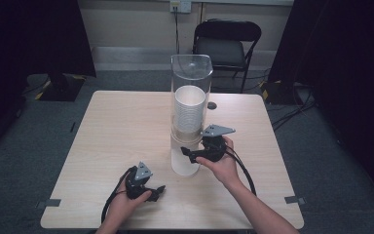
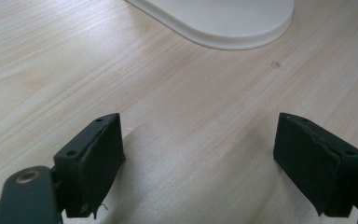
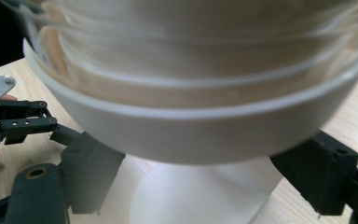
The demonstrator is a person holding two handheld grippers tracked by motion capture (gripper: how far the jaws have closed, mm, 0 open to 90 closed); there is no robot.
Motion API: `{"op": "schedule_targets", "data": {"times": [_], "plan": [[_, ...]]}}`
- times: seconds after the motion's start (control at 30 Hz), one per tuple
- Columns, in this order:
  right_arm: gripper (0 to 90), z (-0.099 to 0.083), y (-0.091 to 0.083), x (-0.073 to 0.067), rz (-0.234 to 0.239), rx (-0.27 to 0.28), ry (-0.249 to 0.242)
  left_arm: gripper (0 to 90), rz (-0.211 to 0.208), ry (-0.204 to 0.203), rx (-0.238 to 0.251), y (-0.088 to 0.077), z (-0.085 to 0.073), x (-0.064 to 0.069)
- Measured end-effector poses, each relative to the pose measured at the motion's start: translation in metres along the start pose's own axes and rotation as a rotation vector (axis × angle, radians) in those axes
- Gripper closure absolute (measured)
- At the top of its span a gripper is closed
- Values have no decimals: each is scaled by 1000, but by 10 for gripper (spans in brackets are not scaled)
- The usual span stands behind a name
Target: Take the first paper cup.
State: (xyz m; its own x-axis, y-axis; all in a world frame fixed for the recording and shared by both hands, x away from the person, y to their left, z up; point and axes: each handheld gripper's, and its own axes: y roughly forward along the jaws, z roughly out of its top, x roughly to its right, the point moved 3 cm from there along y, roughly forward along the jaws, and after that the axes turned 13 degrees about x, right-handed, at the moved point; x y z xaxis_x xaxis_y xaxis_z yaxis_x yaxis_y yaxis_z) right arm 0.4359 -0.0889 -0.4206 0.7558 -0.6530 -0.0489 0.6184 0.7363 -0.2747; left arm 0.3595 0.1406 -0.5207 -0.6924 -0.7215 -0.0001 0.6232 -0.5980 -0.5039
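The dispenser (image 1: 191,97), a clear tube of stacked cups (image 1: 190,109) on a white base, is seen at centre frame on the table (image 1: 121,126); its base is flanked by the right gripper (image 1: 191,155), whose jaws are spread, not pressing; at lower left the left gripper (image 1: 157,191) is held open over bare wood; no writing can be read.
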Motion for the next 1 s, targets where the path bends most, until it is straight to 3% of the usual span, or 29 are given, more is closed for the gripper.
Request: {"op": "schedule_targets", "data": {"times": [0.4, 0.77, 1.0], "plan": [[235, -2, 8, -2, 3, 11, -5, 156, 1, -2, 0, 0, 0, 0], [349, -2, 13, -2, 6, 49, 10, 156, 0, 0, 0, 0, 0, 0], [363, -9, 12, -4, -11, 95, -22, 156, 1, 0, 1, 0, 0, 0]]}}
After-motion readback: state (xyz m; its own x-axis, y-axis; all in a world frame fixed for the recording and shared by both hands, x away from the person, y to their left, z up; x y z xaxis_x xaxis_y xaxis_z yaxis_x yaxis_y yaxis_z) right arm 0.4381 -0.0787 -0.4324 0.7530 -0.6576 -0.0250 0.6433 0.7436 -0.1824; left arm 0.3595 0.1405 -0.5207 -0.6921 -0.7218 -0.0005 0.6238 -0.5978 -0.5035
